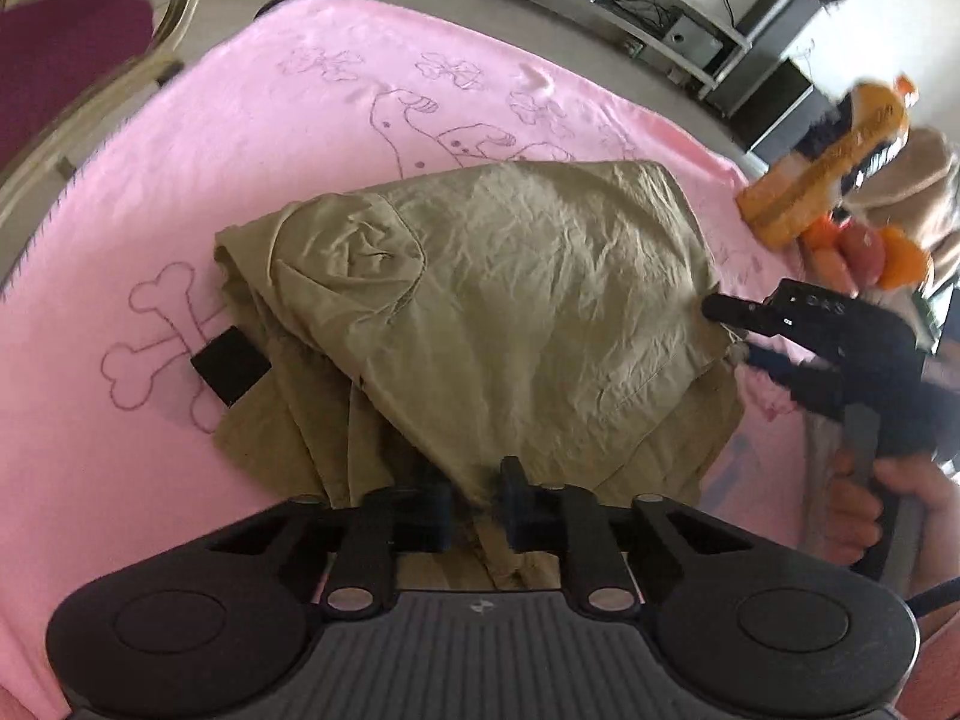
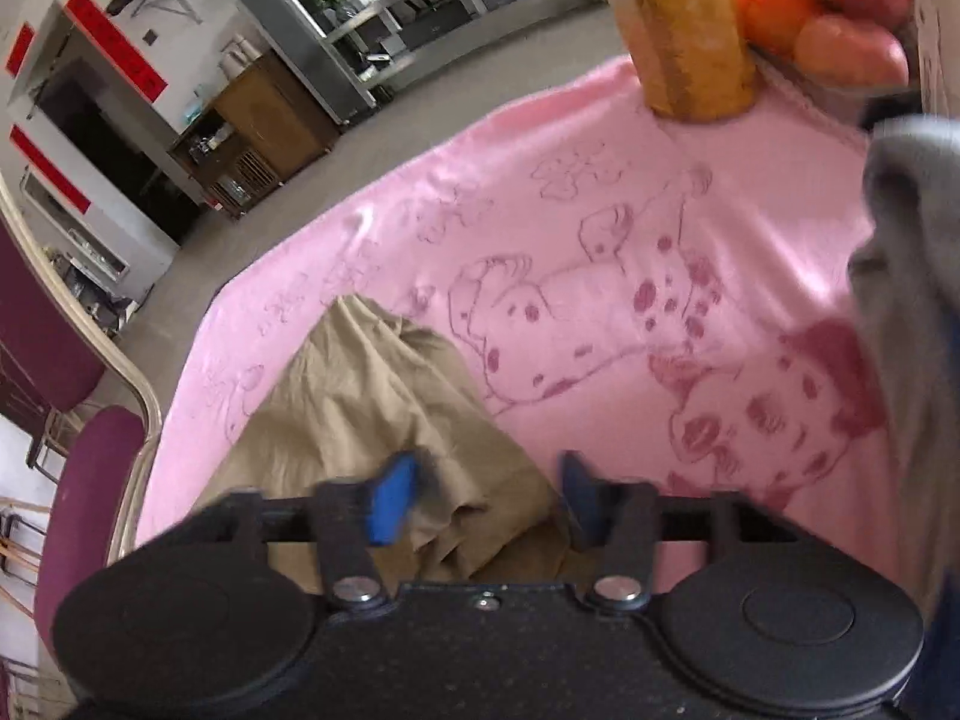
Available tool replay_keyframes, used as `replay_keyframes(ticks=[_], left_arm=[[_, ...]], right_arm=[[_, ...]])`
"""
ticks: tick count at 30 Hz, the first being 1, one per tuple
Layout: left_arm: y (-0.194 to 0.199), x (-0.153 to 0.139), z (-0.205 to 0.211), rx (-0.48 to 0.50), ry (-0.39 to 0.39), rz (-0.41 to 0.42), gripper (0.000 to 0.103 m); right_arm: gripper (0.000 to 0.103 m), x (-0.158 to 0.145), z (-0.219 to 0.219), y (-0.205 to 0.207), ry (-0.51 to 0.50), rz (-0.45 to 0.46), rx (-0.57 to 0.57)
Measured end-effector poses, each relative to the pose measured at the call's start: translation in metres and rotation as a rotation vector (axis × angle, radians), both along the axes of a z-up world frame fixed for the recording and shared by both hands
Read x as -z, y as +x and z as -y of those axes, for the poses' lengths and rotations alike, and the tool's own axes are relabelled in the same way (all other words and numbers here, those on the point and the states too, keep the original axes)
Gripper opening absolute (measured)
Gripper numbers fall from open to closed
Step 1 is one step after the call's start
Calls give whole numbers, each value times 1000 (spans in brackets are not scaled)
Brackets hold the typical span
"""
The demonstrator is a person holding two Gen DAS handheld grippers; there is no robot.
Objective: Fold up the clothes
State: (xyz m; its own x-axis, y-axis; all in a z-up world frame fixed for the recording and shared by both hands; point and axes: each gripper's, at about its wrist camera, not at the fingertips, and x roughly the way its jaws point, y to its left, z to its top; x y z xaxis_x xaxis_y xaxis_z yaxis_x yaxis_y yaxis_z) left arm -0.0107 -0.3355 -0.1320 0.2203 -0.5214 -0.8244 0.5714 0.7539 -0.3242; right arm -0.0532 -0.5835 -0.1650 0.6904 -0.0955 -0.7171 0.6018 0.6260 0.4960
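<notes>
Two grippers work a khaki garment (image 1: 480,312) lying crumpled on a pink blanket (image 1: 180,180) (printed with cartoon dogs and bones). Left gripper (image 1: 477,507) pinches the garment's near edge. Right gripper (image 2: 486,501) is spread apart above the garment's right corner.

Landmark: blanket (image 1: 180,192) spread over table. Folded trousers (image 1: 498,312) on blanket, near its middle. Left gripper (image 1: 477,507) at trousers' near edge, fabric between fingers. Right gripper (image 1: 729,330) at trousers' right edge. Fruit (image 1: 864,252) and box (image 1: 828,168) on blanket's far right corner. Chair (image 2: 90,480) beside blanket's left edge.
</notes>
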Motion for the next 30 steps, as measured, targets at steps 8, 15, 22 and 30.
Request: replay_keyframes(ticks=[8, 15, 22, 30], left_arm=[[-27, -9, -8, 118, 43, 103, 3], [-32, -7, -22, 131, 116, 169, 15], [-36, -47, -51, 126, 94, 296, 38], [7, -57, 27, 22, 83, 365, 63]], right_arm=[[8, -33, -17, -37, -22, -29, 55], [28, -2, -22, -33, -27, -164, 22], [54, -38, -39, -67, -77, -86, 52], [24, -41, -40, -31, -194, 84, 10]])
